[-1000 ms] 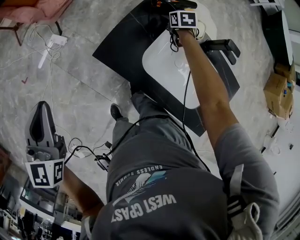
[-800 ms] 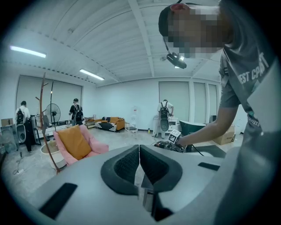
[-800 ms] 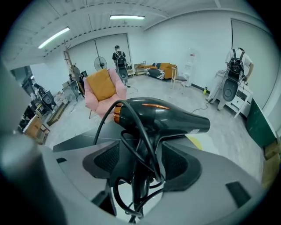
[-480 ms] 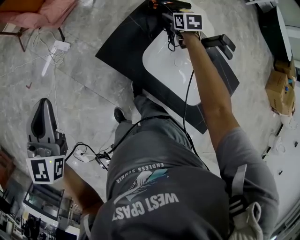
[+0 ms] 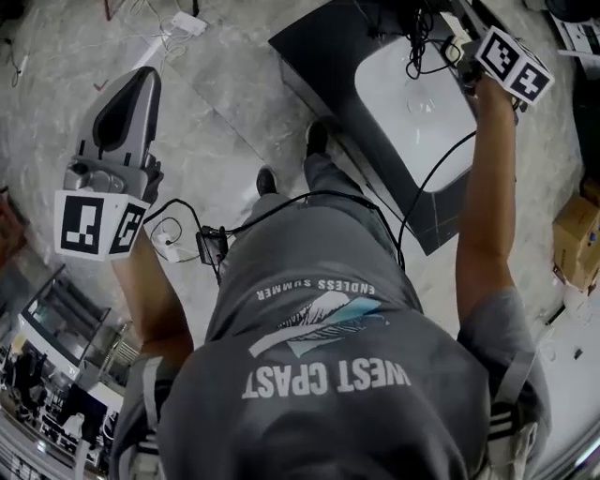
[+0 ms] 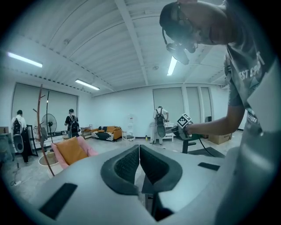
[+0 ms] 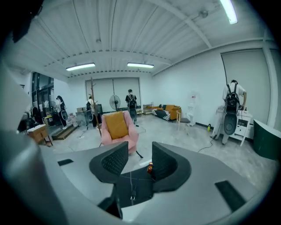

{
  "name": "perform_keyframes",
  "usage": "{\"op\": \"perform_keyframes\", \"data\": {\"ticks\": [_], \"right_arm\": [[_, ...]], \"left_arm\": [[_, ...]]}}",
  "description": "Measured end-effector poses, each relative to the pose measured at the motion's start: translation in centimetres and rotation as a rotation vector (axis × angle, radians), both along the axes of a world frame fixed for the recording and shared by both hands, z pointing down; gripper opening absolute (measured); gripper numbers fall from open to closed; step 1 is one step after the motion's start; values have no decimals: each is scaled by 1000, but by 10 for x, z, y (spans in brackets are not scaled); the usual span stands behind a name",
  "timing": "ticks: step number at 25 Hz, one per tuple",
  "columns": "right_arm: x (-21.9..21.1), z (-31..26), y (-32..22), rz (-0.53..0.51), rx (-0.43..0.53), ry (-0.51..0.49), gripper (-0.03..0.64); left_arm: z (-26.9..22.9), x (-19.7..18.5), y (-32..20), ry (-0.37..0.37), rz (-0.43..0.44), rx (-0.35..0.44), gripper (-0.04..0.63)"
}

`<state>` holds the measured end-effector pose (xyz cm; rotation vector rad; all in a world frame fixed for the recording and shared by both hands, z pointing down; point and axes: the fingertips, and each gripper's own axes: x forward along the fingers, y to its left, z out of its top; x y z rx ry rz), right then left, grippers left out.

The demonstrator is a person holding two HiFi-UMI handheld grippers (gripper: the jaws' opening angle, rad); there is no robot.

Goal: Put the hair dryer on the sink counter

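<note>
The black sink counter (image 5: 323,52) with its white basin (image 5: 417,112) lies at the top of the head view. A black cable (image 5: 417,42) trails over the basin's far rim. I cannot make out the hair dryer in any view. My right gripper (image 5: 469,52) hangs over the basin's right rim, marker cube up. Its jaws are closing with nothing between them (image 7: 139,165); beneath them I see black counter, a cable (image 7: 131,180) and a small orange thing (image 7: 150,167). My left gripper (image 5: 141,80) is raised over the floor at the left, shut and empty (image 6: 139,162).
A pink armchair (image 7: 117,127) with an orange cushion stands beyond the counter. Several people stand far back in the room (image 7: 131,105). Cables and a power strip (image 5: 187,23) lie on the marble floor. A cardboard box (image 5: 577,239) sits at the right.
The head view has swung, so the counter now sits at the top right. My right gripper has come back from the counter's far end. The left gripper has risen higher at the left.
</note>
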<state>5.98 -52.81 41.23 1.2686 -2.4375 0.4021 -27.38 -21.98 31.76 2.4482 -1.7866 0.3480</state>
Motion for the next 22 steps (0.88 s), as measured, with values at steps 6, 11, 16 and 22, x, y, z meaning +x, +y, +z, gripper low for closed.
{"op": "perform_keyframes", "data": {"ticks": [6,11,16,22], "right_arm": [[-11,-95,65,-64,140,-92,115],[-11,-159,135,-115,230,-126,79],[-12,-207,209,-145,304,-150,31],[-4,-230,284,-143,336,-213,28]], "left_arm": [[-21,1,22,-17,13,32,20],[-40,3,45,-25,32,72,20],[-56,6,63,-29,51,108,20],[-68,15,78,-30,92,143,20]]}}
